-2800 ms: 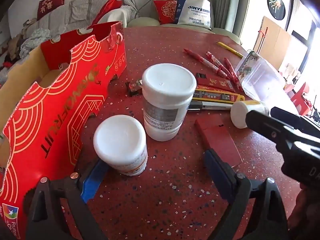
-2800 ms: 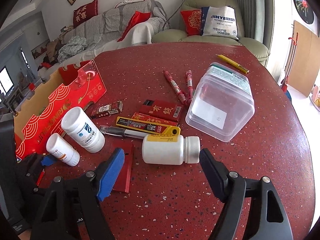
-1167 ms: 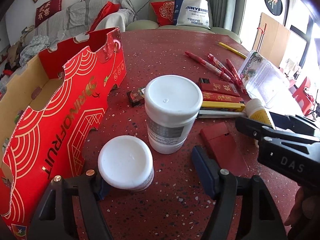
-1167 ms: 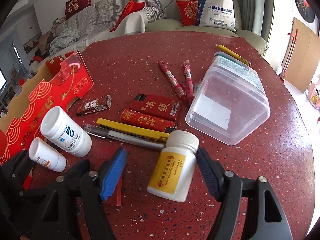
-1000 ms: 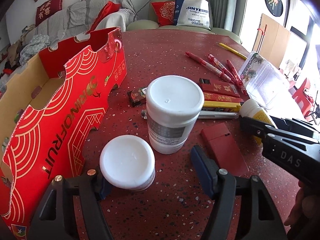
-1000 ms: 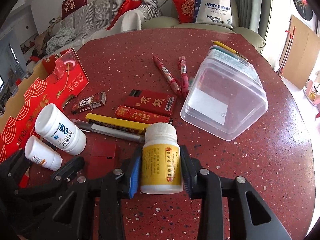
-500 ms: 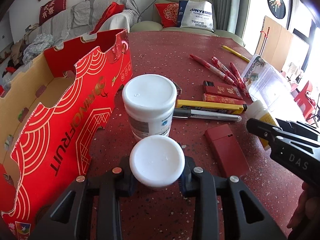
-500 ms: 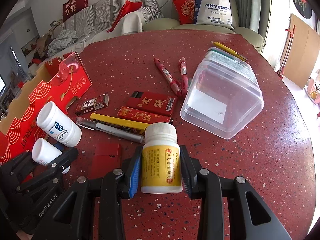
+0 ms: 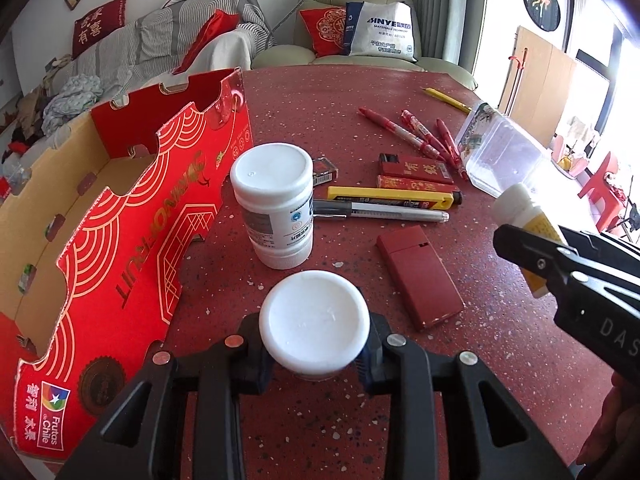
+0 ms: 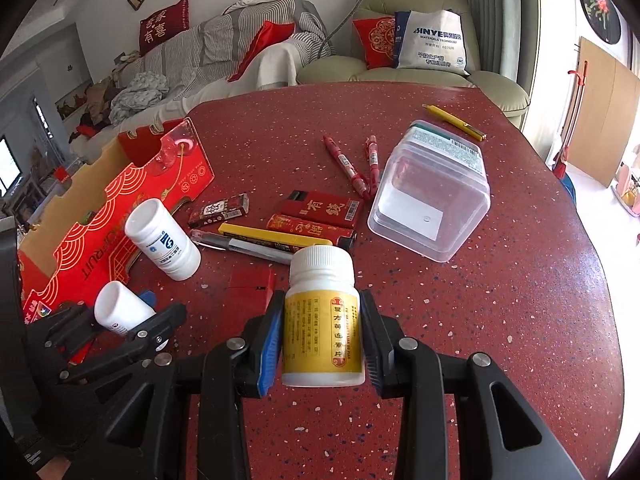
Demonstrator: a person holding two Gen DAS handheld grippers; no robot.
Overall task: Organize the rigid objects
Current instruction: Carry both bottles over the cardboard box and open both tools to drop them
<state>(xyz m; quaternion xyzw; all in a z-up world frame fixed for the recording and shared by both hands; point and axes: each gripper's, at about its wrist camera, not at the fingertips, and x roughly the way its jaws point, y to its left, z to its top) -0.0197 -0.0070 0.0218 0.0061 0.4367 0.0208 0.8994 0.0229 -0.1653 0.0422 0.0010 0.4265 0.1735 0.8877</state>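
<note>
So your left claw (image 9: 314, 354) has just squeezed shut on the small white bottle (image 9: 314, 322), while your right claw (image 10: 322, 344) grips the yellow-label bottle (image 10: 321, 320) above the desk (image 10: 500, 320).

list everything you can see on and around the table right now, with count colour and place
small bottle: 1, white, held in left gripper
yellow-label bottle: 1, white, held in right gripper
large bottle: 1, white, upright beside the box
cardboard box: 1, red, open, table's left side
plastic container: 1, clear, on its side, table's right
red pens: 3, beside container
yellow pen: 1, far edge
utility knife: 1, yellow, centre
silver pen: 1, before knife
red packets: 2, behind knife
small dark pack: 1, near box
flat red case: 1, near centre
table: 1, speckled red
left gripper: black, jaws shut on small bottle
right gripper: black, jaws shut on yellow-label bottle
</note>
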